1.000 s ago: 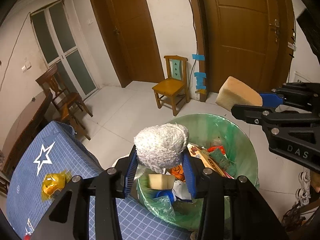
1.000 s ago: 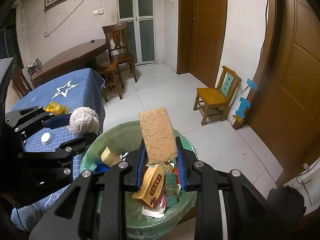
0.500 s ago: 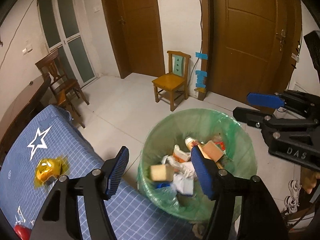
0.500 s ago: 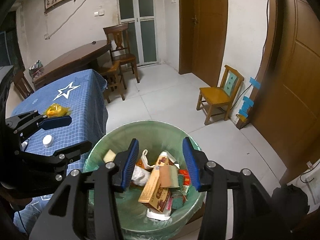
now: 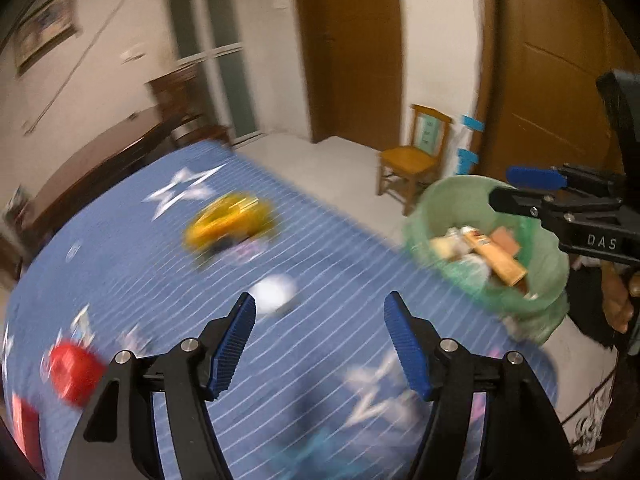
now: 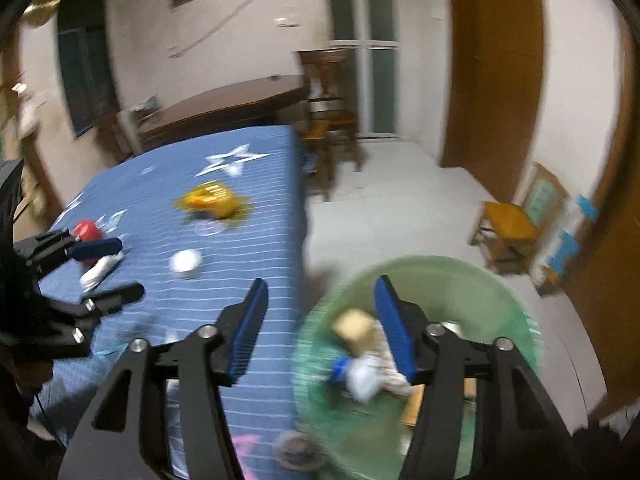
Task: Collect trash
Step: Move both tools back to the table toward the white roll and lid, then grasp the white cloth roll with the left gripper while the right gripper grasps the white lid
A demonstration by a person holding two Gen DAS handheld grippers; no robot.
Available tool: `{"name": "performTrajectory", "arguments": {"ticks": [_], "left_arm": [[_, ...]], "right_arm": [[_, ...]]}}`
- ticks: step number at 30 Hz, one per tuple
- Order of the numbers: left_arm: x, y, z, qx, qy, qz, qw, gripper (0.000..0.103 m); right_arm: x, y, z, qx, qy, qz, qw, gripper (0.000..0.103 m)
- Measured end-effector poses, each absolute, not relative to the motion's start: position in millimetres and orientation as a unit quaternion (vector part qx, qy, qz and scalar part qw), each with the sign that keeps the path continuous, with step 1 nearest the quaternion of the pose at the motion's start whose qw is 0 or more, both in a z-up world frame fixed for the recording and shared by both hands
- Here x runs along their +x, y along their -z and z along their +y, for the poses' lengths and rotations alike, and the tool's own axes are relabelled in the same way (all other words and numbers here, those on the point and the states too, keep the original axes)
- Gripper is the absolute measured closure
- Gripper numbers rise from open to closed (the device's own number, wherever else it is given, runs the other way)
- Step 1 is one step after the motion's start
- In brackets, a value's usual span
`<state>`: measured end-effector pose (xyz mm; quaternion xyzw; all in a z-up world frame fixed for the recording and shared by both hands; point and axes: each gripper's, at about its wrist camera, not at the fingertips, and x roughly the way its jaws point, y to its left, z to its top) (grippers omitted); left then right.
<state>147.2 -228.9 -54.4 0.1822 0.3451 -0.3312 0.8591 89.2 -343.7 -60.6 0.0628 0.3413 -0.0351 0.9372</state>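
My left gripper [image 5: 320, 340] is open and empty above the blue star-patterned tablecloth [image 5: 132, 264]. On the cloth lie a yellow wrapper [image 5: 230, 220], a small white round lid [image 5: 274, 294] and a red object [image 5: 74, 372]. My right gripper [image 6: 318, 326] is open and empty, between the table edge and the green-lined trash bin [image 6: 492, 292], which holds boxes and paper. The bin also shows in the left wrist view [image 5: 424, 216]. Both views are blurred.
A small wooden chair [image 5: 416, 160] stands by the brown doors. A dark wooden table [image 6: 224, 100] and chair stand beyond the blue table. A white crumpled item [image 6: 98, 272] lies near the red object [image 6: 86, 230].
Both grippers opened and dropped the white ball and the tan block into the bin. Both have since swung left from the bin toward the blue table.
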Motion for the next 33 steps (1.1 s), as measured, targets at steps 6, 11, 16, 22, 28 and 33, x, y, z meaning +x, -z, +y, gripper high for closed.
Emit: {"name": "performTrajectory", "arguments": {"ticks": [6,11,16,22,28,33], "left_arm": [[162.1,60.8,-110.2,0.124,0.297,0.371,0.871,0.035],[174.1,89.3,-64.7,0.124,0.28,0.405,0.862,0.035],[202.0,109.4,-64.4,0.113,0.235,0.426,0.867,0.035],[216.4,121.0,-67.7,0.1,0.211,0.44,0.867,0.035],[218.3,121.0,-83.0,0.119,0.195,0.422,0.877,0.044],[207.1,120.3,-96.3,0.131,0.204,0.41,0.879,0.077]], "right_arm": [[121.6,68.7,-283.2,0.003,-0.038,0.347,0.937,0.027],[164.5,84.9,-245.4,-0.05,-0.082,0.375,0.922,0.024],[204.8,104.4,-221.4,-0.087,-0.096,0.403,0.906,0.03],[225.5,122.1,-215.2,-0.088,-0.095,0.429,0.894,0.047],[229.7,126.4,-217.8,-0.061,-0.105,0.44,0.89,0.064],[226.8,128.1,-220.7,-0.035,-0.114,0.44,0.89,0.064]]}}
